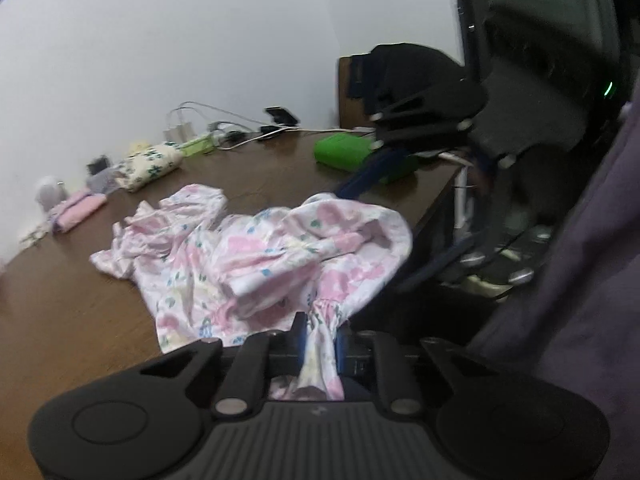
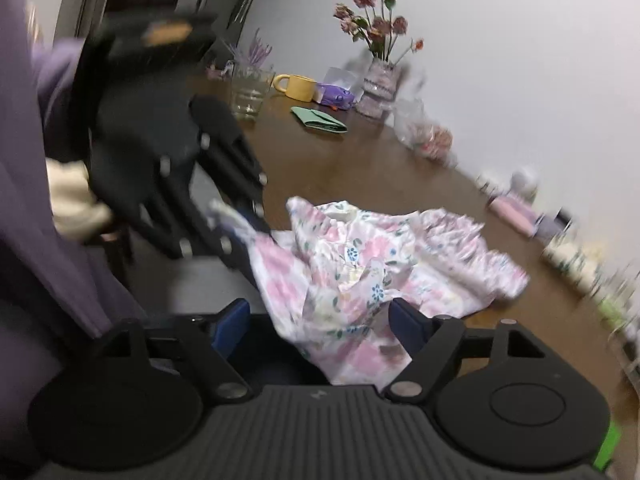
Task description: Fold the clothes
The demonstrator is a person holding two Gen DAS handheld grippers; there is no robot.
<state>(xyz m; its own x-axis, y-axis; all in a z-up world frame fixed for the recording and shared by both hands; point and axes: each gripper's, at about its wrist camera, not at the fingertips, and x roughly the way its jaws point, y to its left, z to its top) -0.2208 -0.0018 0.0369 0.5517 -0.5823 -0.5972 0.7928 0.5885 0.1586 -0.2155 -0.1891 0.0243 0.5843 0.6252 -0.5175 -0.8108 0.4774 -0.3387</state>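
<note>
A crumpled pink floral garment [image 1: 248, 256] lies on the brown wooden table [image 1: 72, 312], partly hanging over its near edge. My left gripper [image 1: 320, 332] is shut on a gathered frilly edge of the garment. In the right wrist view the same garment [image 2: 372, 264] spreads across the table [image 2: 340, 168], and a fold of it lies between the blue pads of my right gripper [image 2: 320, 320], whose jaws stand wide apart. The left gripper shows there as a dark blurred shape [image 2: 240, 216] pinching the garment's corner. The right gripper shows in the left wrist view [image 1: 360, 184].
Folded clothes [image 1: 150, 164] and a pink folded piece [image 1: 78, 210] line the wall side, with chargers and cables [image 1: 224, 132] and a green object [image 1: 344, 152]. A flower vase [image 2: 378, 84], yellow mug [image 2: 298, 86], glass jar [image 2: 248, 94] and green pouch [image 2: 318, 120] stand at the far end.
</note>
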